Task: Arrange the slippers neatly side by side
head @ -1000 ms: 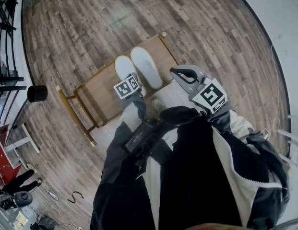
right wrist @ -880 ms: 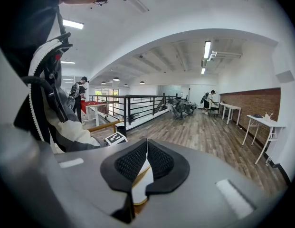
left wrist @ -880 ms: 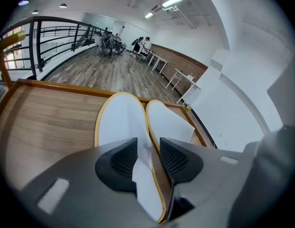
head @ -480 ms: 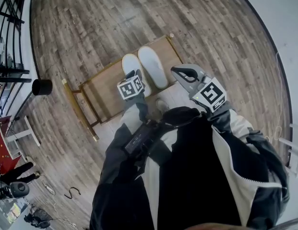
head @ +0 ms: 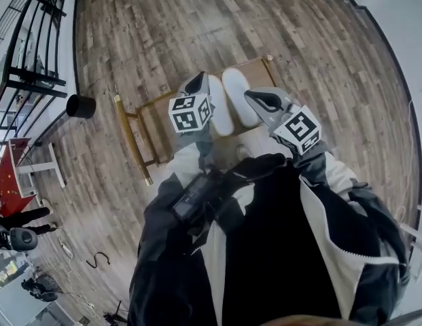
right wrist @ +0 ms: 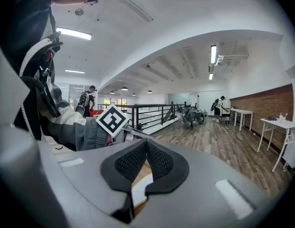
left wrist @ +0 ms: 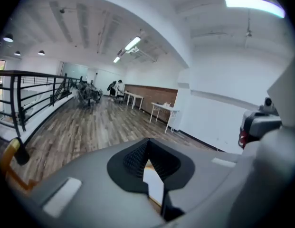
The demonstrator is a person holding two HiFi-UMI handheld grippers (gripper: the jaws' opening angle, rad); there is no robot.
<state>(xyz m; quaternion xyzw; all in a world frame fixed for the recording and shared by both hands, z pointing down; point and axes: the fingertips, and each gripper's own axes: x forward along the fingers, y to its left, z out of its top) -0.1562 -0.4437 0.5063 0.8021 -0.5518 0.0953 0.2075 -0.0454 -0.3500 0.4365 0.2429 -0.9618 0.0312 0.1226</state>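
Two white slippers lie side by side on a low wooden rack [head: 148, 122]. The right slipper [head: 239, 96] shows in full; the left slipper [head: 220, 116] is partly hidden behind my left gripper [head: 196, 82]. That gripper is raised above the rack, away from the slipper, with its jaws shut and nothing between them. In the left gripper view it [left wrist: 147, 143] points out across the room. My right gripper [head: 263, 101] hangs just right of the slippers, also shut and empty, and the right gripper view shows its pads [right wrist: 146, 145] meeting.
A black round pot [head: 81, 105] stands on the wood floor left of the rack. Black railings [head: 35, 73] run along the far left. A black hook [head: 95, 259] lies on the floor at lower left. White tables [left wrist: 162, 112] stand far off.
My left gripper has lifted from just over the left slipper to well above the rack. The slippers have not moved on the rack. The right gripper has barely shifted.
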